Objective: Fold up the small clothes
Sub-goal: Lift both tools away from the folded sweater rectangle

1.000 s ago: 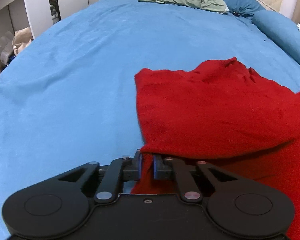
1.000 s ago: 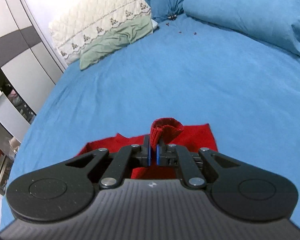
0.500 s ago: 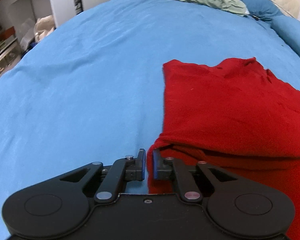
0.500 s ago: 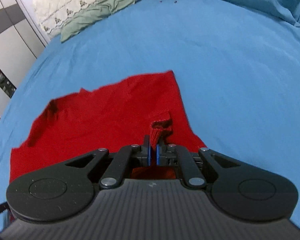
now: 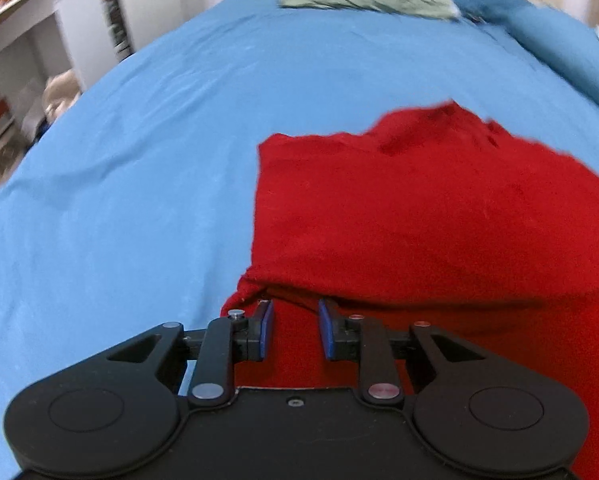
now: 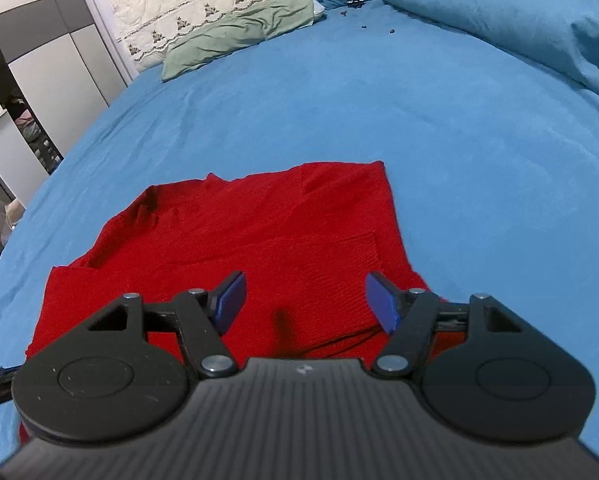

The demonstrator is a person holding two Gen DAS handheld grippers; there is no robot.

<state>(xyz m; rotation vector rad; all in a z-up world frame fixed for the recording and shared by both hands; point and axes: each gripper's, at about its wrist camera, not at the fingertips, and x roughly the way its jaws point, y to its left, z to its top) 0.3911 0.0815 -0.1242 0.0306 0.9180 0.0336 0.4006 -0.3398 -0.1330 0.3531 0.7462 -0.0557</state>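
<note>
A red knitted garment [image 5: 427, 216] lies folded over itself on the blue bed sheet [image 5: 119, 200]; in the right wrist view the same red garment [image 6: 251, 236] spreads flat. My left gripper [image 5: 295, 326] hovers over the garment's near left corner, its jaws opening; a narrow gap shows between the blue pads [image 5: 265, 330] and no cloth is pinched. My right gripper [image 6: 303, 300] stands over the near right part of the garment, its jaws opening wide with only flat cloth below them.
A green pillow [image 6: 235, 40] and a quilted cream headboard [image 6: 203, 12] lie at the far end of the bed. Blue pillows and a duvet [image 6: 519, 24] are piled at the far right. Wardrobe doors [image 6: 47, 60] and shelves [image 5: 19, 72] stand beyond the left bed edge.
Both grippers let go of the red cloth: the right jaws sprang wide and the raised fold dropped flat; the left jaws parted a little. The garment now lies settled.
</note>
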